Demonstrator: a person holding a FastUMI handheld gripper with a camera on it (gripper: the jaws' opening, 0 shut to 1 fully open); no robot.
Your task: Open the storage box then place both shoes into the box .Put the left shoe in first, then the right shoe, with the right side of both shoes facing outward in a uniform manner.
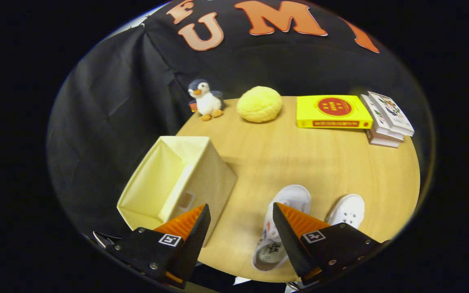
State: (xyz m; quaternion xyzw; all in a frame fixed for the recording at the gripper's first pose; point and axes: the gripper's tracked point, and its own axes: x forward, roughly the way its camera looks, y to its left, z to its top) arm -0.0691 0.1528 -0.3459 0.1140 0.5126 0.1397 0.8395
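Round wooden table (324, 162), black cloth wall (108, 101)

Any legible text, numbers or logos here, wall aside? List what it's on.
Nothing legible.
Yellow book: red seal and spine print, too small.
White book stack: cover print blurred.
Shoe just ahead of the gripper: insole stamp blurred.
Storage box: label pocket, unreadable.
Gripper, jaws open above the table: square markers, no words.

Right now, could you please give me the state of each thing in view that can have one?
Hand-held gripper: open, holding nothing, above the table.
Cream fabric storage box: open, nothing visible inside.
White sneaker by the right finger: upright on the round wooden table, outside the box.
Second white sneaker: upright, also outside.
Yellow book: closed, flat.
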